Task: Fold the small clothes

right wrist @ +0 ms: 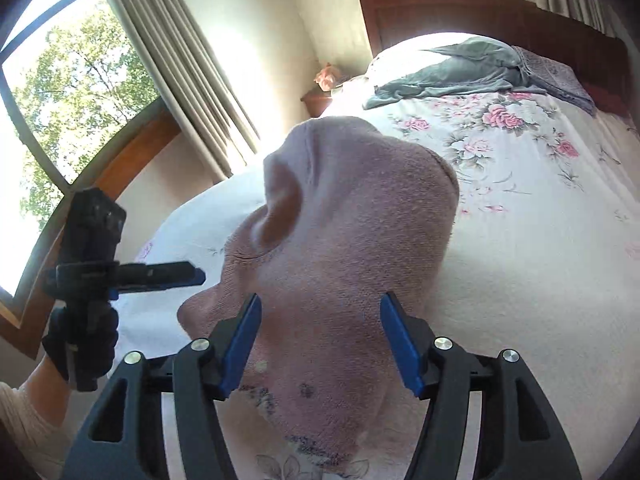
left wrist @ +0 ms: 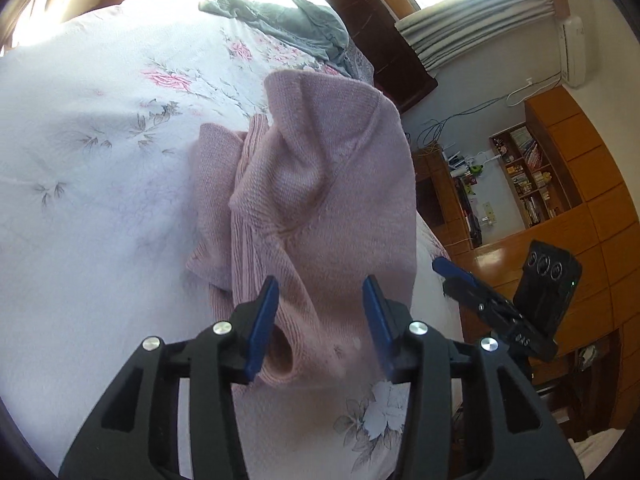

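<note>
Lying bunched on the quilted floral bedspread (left wrist: 100, 200), a pink ribbed-knit sweater (left wrist: 320, 184) sits between both released grippers.

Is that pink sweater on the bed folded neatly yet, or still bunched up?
Still bunched up. The pink sweater lies in a rumpled heap on the floral bedspread, with a ribbed cuff sticking out toward the camera.

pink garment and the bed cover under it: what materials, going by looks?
Pink garment: knitted, probably wool or acrylic; ribbed bands and visible stitch rows, soft matte fuzz. Bed cover: thin woven or lightly quilted cloth, likely cotton; fine dimpled texture, printed flowers, matte.
</note>
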The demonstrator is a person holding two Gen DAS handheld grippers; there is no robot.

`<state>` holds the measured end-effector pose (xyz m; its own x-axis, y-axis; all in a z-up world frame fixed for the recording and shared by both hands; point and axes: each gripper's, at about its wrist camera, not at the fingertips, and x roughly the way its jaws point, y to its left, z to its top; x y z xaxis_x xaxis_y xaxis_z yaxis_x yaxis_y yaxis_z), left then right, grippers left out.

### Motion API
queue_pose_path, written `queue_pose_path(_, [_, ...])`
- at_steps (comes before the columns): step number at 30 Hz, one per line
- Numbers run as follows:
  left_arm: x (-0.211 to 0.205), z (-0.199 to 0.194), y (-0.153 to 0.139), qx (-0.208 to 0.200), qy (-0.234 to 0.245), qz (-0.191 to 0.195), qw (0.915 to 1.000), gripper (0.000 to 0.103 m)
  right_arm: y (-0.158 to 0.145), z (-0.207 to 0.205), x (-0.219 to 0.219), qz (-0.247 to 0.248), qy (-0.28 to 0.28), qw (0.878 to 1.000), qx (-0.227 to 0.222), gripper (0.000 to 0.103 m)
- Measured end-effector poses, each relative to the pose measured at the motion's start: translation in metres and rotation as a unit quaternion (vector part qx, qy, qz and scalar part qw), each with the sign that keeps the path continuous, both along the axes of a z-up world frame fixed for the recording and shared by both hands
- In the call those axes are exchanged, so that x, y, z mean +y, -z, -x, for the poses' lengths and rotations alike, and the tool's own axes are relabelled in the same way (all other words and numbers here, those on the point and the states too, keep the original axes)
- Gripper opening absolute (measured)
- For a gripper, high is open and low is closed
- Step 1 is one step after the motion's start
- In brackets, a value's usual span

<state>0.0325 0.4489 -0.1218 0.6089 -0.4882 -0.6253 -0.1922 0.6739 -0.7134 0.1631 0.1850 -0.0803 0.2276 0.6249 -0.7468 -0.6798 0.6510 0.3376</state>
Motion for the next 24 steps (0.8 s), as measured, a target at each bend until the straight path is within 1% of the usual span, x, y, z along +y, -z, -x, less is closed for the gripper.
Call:
queue_pose_path(1, [-0.008,0.004,0.002,0.008,-0.001,-0.009,0.9999,0.049,0.001,-0.006,-0.005,-0.001,0.008,1.000,-0.001,0.063])
queue_pose_path(3, [-0.019,0.011,0.011,0.034,-0.003,-0.031,0.9989,0.050,0.008,-0.015,-0.009,0.002,0.016,1.000,-0.001,0.063])
queue_pose_path(4, [-0.022,0.014,0.017,0.042,-0.006,-0.037,0.9984,0.046,0.011,-0.018,-0.008,0.004,0.017,1.000,0.001,0.063])
queue_pose_path(5, [-0.023,0.015,0.023,0.049,-0.012,-0.042,0.9979,0.034,0.015,-0.019,-0.004,0.007,0.018,1.000,0.003,0.063])
queue_pose_path(6, [-0.023,0.016,0.030,0.059,-0.015,-0.045,0.9971,0.024,0.018,-0.023,0.001,0.013,0.018,1.000,0.004,0.063])
queue_pose_path(7, [-0.022,0.018,0.035,0.067,-0.021,-0.048,0.9964,0.017,0.023,-0.025,0.004,0.020,0.019,1.000,0.005,0.063])
queue_pose_path(9, [-0.018,0.025,0.042,0.073,-0.039,-0.048,0.9954,0.013,0.035,-0.030,0.010,0.034,0.025,0.999,0.009,0.065])
queue_pose_path(10, [-0.015,0.029,0.047,0.074,-0.048,-0.037,0.9954,0.012,0.043,-0.032,0.011,0.038,0.027,0.999,0.015,0.069])
queue_pose_path(11, [-0.015,0.033,0.050,0.074,-0.054,-0.033,0.9953,0.012,0.049,-0.034,0.013,0.039,0.029,0.999,0.022,0.071])
queue_pose_path(13, [-0.018,0.041,0.054,0.074,-0.059,-0.044,0.9945,0.012,0.060,-0.040,0.014,0.046,0.030,0.998,0.036,0.073])
queue_pose_path(15, [-0.024,0.045,0.056,0.075,-0.051,-0.050,0.9946,0.011,0.066,-0.041,0.015,0.044,0.024,0.998,0.045,0.074])
queue_pose_path(18, [-0.020,0.042,0.045,0.063,-0.039,-0.048,0.9961,0.013,0.060,-0.043,0.011,0.037,0.015,0.997,0.061,0.074])
queue_pose_path(19, [-0.016,0.039,0.039,0.058,-0.035,-0.048,0.9966,0.016,0.056,-0.046,0.009,0.030,0.016,0.997,0.073,0.073])
queue_pose_path(20, [-0.011,0.037,0.032,0.053,-0.034,-0.056,0.9964,0.019,0.050,-0.050,0.005,0.017,0.018,0.996,0.080,0.073])
queue_pose_path(22, [0.000,0.029,0.015,0.037,-0.038,-0.083,0.9951,0.030,0.033,-0.060,-0.002,-0.013,0.024,0.996,0.082,0.073])
queue_pose_path(23, [0.008,0.022,0.008,0.029,-0.041,-0.090,0.9947,0.034,0.026,-0.069,-0.004,-0.023,0.028,0.996,0.085,0.073])
queue_pose_path(24, [0.016,0.013,0.002,0.023,-0.047,-0.095,0.9941,0.034,0.020,-0.078,-0.006,-0.029,0.035,0.995,0.085,0.073])
